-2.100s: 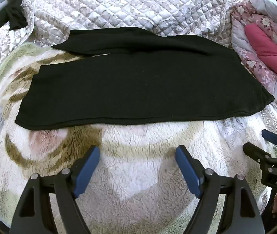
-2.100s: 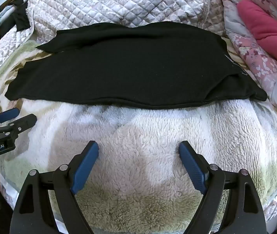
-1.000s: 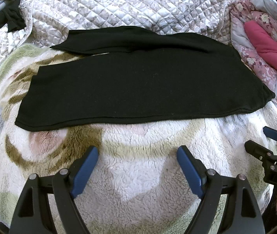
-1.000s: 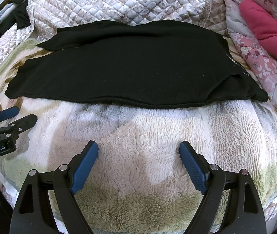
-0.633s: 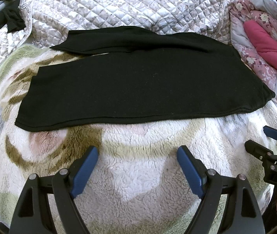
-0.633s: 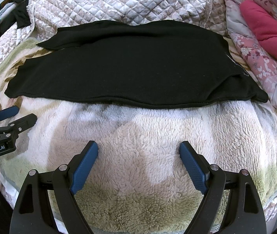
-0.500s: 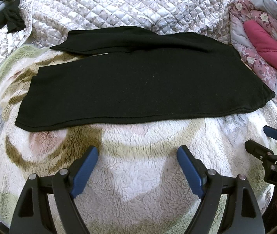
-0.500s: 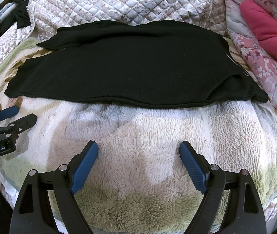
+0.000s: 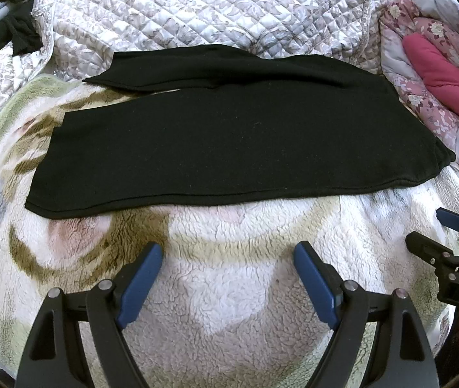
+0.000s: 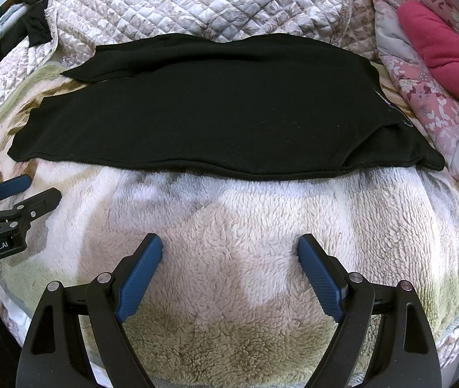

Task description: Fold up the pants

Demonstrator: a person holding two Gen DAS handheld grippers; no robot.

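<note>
Presently, black pants (image 9: 236, 142) are laid flat on a fleece blanket (image 9: 229, 307); left gripper (image 9: 226, 262) and right gripper (image 10: 229, 252) are held short of them, jaws spread, empty.

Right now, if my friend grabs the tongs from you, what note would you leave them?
Left tongs: open, empty, over the fluffy blanket, short of the pants.
Right tongs: open, empty, also over the blanket.
Black pants: spread flat across the blanket, legs pointing left, waist to the right, far leg partly on the quilted cover.
Done: pants laid out; no fold visible.
Left: grip the near edge and fold.
</note>
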